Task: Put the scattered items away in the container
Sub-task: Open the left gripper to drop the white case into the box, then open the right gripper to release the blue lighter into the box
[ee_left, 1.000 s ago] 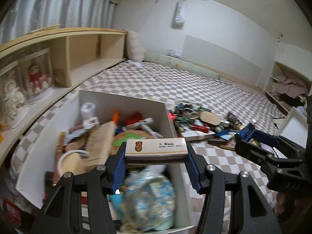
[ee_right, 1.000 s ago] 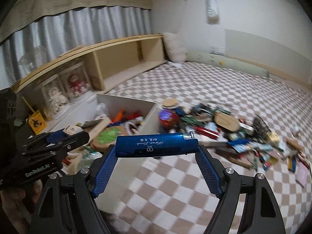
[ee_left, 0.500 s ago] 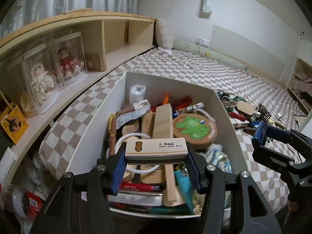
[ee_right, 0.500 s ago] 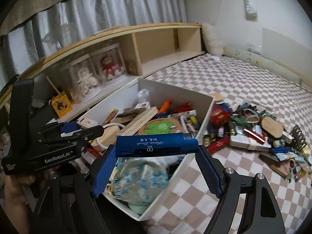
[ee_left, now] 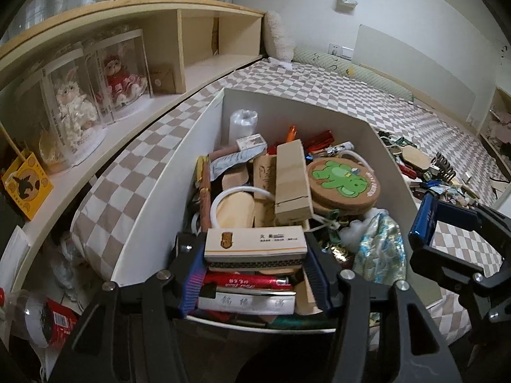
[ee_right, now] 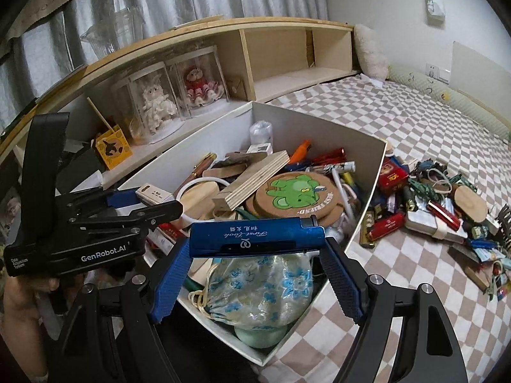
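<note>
Presently, your left hand-held gripper (ee_left: 255,257) is clamped endwise on a cream matchbox (ee_left: 255,244) above the white box (ee_left: 153,198) at 6 o'clock, poised for release. Your right hand-held gripper (ee_right: 255,265) grips a blue lighter (ee_right: 255,237) likewise; the remaining clutter (ee_right: 440,210) lies at 3 o'clock.

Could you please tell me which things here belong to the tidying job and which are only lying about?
Job:
left hand-held gripper gripping cream box
right hand-held gripper gripping blue lighter
white container, already piled full
scattered pile on the checked cover

Lying about:
boxed dolls
wooden shelf
yellow box
</note>
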`<state>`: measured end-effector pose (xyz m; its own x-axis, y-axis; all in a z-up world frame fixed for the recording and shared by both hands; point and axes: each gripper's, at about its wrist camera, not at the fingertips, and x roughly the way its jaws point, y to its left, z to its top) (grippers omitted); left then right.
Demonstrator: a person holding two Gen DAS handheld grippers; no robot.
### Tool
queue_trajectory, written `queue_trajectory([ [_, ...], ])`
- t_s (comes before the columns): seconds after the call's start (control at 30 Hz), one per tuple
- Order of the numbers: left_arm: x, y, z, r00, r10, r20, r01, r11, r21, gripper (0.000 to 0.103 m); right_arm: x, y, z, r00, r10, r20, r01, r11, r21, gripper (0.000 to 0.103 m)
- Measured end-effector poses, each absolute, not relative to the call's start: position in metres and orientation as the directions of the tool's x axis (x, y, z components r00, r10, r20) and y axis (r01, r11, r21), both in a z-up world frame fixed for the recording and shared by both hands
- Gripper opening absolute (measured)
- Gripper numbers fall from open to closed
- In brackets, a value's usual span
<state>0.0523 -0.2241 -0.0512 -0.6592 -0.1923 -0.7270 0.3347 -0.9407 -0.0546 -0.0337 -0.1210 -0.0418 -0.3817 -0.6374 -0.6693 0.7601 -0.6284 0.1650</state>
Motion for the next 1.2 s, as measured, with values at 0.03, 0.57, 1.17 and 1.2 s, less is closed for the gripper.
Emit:
queue_trajectory([
  [0.03, 0.053, -0.225, -0.052, -0.657, -0.195, -0.728, 0.341, -0.938, -0.056, 0.071, -0.034, -0.122, -0.043, -0.379, -0.637, -0.671, 0.76, -0.628, 0.167, 0.082],
  [0.57, 0.067, -0.239, -0.048, -0.672, -0.201, -0.713, 0.381, -0.919, -0.099, 0.071, -0.042, -0.158, -0.058, -0.248, -0.608, -0.754, 0.873, -0.478, 0.098, 0.082],
  [1.17, 0.063, -0.244, -0.048, -0.672, -0.182, -0.718, 0.389, -0.911, -0.133, 0.071, -0.051, -0.173, -0.052, -0.207, -0.586, -0.784, 0.946, -0.324, -0.008, 0.103],
  [1.2, 0.063, -0.245, -0.048, -0.672, -0.181, -0.718, 0.388, -0.912, -0.133, 0.071, -0.051, -0.172, -0.053, -0.211, -0.585, -0.783, 0.944, -0.329, -0.008, 0.103],
])
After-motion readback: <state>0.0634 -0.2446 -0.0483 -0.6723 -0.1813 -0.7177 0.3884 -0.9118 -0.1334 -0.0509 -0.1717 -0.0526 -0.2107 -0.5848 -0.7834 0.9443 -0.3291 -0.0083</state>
